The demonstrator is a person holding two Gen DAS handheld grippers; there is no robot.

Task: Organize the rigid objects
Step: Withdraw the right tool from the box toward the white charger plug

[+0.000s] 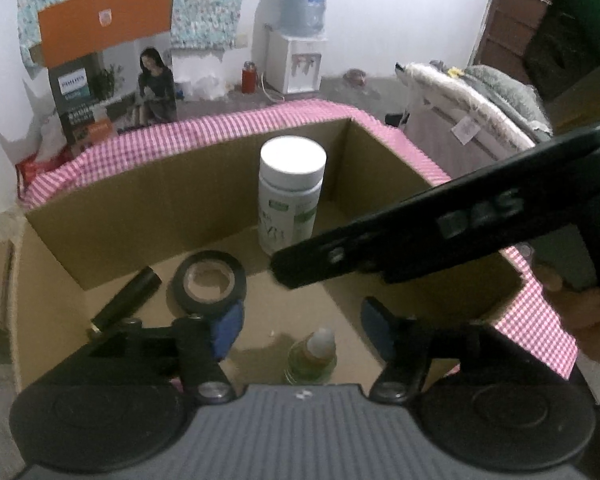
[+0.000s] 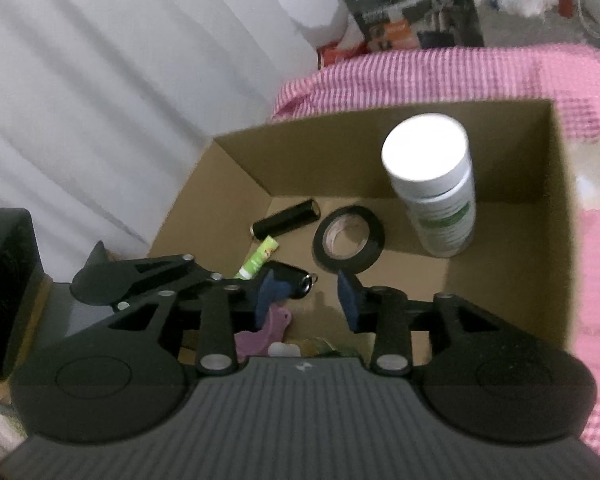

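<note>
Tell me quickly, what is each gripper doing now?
Left gripper: open, holding nothing, above a small bottle.
Right gripper: open, holding nothing.

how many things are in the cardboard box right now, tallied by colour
Black: 3 (tape roll, cylinder, second cylinder)
White: 1 (lidded bottle)
Green: 2 (small tube, small dropper bottle)
Purple: 1 (plastic piece, partly hidden)
Total: 7 visible; the near edge of the box is hidden by the gripper bodies.
</note>
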